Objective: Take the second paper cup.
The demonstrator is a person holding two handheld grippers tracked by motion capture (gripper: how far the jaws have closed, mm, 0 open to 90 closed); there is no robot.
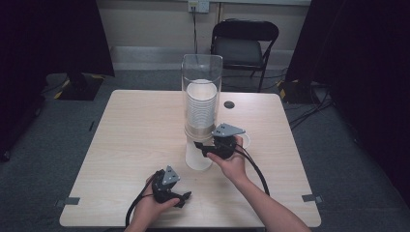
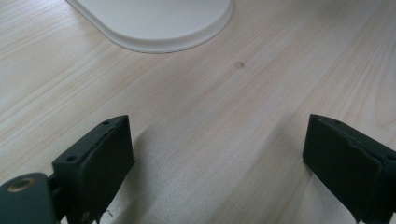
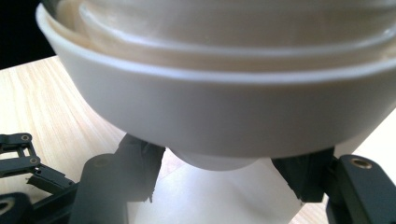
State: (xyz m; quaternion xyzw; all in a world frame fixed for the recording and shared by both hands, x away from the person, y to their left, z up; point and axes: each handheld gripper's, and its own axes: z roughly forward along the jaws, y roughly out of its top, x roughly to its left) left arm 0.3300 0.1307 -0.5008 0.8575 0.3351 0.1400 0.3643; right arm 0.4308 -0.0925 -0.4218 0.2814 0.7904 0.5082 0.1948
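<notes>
- The left tool (image 1: 180, 197) sat low over the near part of the counter (image 1: 130, 145), held in the person's left hand (image 1: 147, 205), with its cable trailing back toward the person.
- In the left gripper view its two black jaws stood wide apart with nothing but bare wood grain between them; the left tool (image 2: 217, 154) was open and empty.
- Ahead of those jaws, well apart from them, lay the rounded white foot of the cup dispenser's base (image 2: 159, 23), flat on the counter.
- Farther out and to the right of the left tool, the right hand (image 1: 232, 162) held the right tool (image 1: 199, 145) against the dispenser, just under its clear tube.
- In the right gripper view the right tool (image 3: 219, 175) had one jaw on each side of the white cup bottom (image 3: 210, 161) poking out below the dispenser's wide white collar (image 3: 210, 116); whether the pads were touching the cup I could not tell, as the collar hid their tips.
- Beyond the right tool, directly above its jaws, the clear tube (image 1: 201, 92) stood upright with a stack of white cups (image 1: 200, 108) inside.
- Behind the counter, farthest from both tools, a black folding chair (image 1: 244, 41) stood on the grey carpet by the wall.
</notes>
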